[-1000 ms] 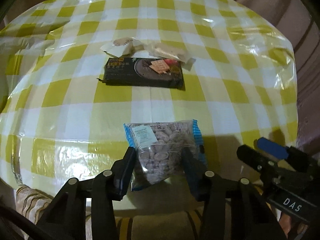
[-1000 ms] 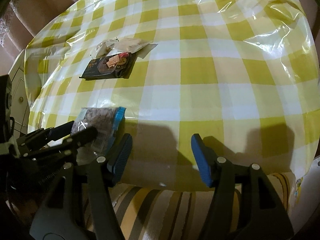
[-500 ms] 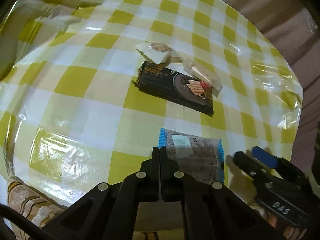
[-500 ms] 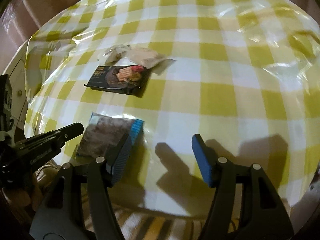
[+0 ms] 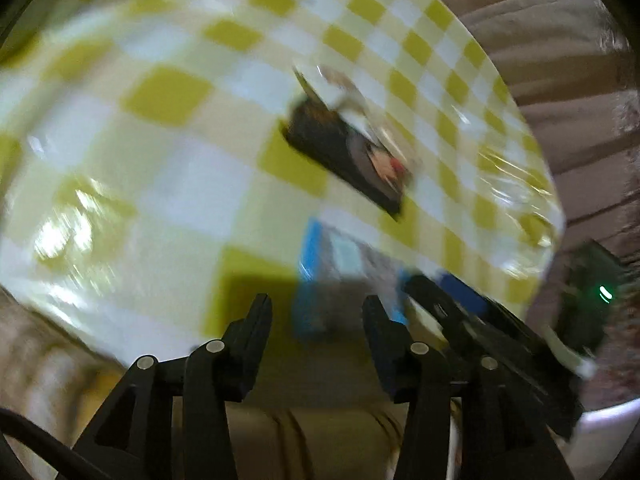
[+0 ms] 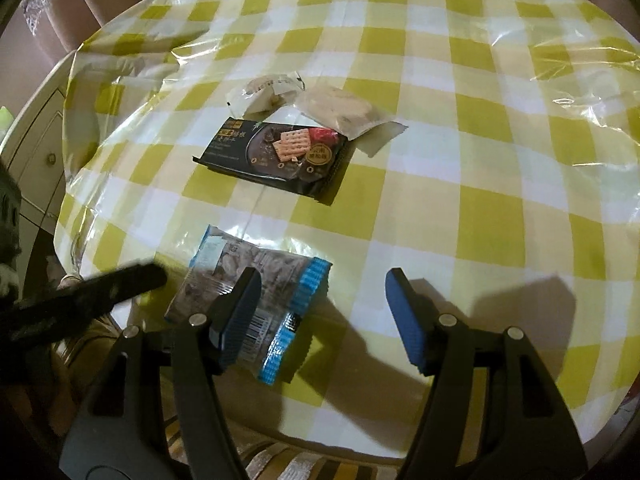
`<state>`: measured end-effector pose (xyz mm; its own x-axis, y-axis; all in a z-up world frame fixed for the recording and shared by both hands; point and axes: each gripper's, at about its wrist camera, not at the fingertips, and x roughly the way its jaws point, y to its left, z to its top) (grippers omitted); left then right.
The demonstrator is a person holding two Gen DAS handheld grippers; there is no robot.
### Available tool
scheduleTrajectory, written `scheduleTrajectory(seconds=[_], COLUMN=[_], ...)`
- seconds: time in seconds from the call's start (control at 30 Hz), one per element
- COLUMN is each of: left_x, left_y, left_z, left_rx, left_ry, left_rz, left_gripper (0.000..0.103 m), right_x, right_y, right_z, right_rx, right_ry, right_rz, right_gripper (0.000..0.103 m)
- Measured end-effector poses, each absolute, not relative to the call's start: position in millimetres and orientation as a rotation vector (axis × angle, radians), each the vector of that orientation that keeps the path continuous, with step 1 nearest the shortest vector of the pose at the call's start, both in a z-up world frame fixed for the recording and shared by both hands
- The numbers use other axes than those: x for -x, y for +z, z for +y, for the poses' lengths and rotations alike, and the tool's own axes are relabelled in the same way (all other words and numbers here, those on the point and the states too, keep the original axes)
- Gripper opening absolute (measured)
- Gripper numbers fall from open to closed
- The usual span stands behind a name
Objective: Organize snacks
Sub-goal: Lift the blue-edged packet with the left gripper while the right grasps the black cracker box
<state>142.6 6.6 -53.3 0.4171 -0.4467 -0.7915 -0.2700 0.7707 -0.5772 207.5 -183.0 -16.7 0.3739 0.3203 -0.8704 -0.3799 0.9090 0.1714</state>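
A clear nut bag with blue ends [image 6: 256,268] lies flat near the front edge of the yellow checked table [image 6: 480,200]. My right gripper [image 6: 322,280] is open, its left finger over the bag and its right finger over bare cloth. The left wrist view is blurred: the nut bag [image 5: 344,264] lies just beyond my left gripper [image 5: 316,300], whose jaws are opening with nothing pressed between them. The right gripper [image 5: 440,286] hangs just right of the bag. A black cracker pack [image 6: 276,156] lies farther back.
Behind the cracker pack lie a white packet [image 6: 264,88] and a clear packet [image 6: 340,108]. My left gripper's dark finger [image 6: 120,286] reaches in left of the bag. A cream cabinet [image 6: 36,152] stands beyond the table's left edge. Striped fabric [image 6: 300,464] shows below the front edge.
The left gripper, around the nut bag a second ago, snapped shut empty beside it, then opened again while rolling. The right gripper slid left until its left finger came over the bag.
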Motion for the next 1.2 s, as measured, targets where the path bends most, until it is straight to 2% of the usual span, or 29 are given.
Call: scheduleTrajectory(seconds=[0.3,0.57,0.63,0.77,0.83,1.0,1.03,1.1,1.2], left_x=[-158.0,-174.7,-176.6,-185.6,-191.4,-200.5,-201.8,-202.5,-201.8], left_y=[-65.6,-73.0,-69.1,-67.9,-69.8,-72.2,-69.5,-65.0,-66.4], left_z=[-30.8,-2.1,-1.3,7.6,13.5,9.9,6.2,0.4,1.7], left_rx=[0.700,0.854,0.833,0.894,0.925,0.869,0.825,0.722,0.718], left_ry=[-0.293,-0.225,-0.215,-0.228,-0.228,-0.219,-0.212,-0.171,-0.170], left_rz=[1.266,1.188,1.167,1.109,1.089,1.110,1.107,1.114,1.108], left_gripper=[0.048,0.052,0.054,0.057,0.057,0.057,0.056,0.043,0.033], right_x=[-240.5,-238.3,-234.1,-221.4,-216.2,-197.6,-194.1,-190.0,-191.7], right_y=[-25.5,-32.5,-32.7,-33.1,-33.4,-35.2,-35.6,-36.5,-35.7], right_z=[-192.3,-184.2,-180.2,-164.7,-156.5,-127.7,-123.4,-116.9,-120.3], right_rx=[0.033,0.105,0.129,0.188,0.212,0.289,0.304,0.340,0.316], right_ry=[0.352,0.373,0.387,0.465,0.513,0.674,0.697,0.705,0.697], right_rz=[1.130,1.159,1.156,1.149,1.148,1.132,1.128,1.116,1.116], right_gripper=[0.068,0.068,0.066,0.054,0.053,0.043,0.043,0.043,0.043])
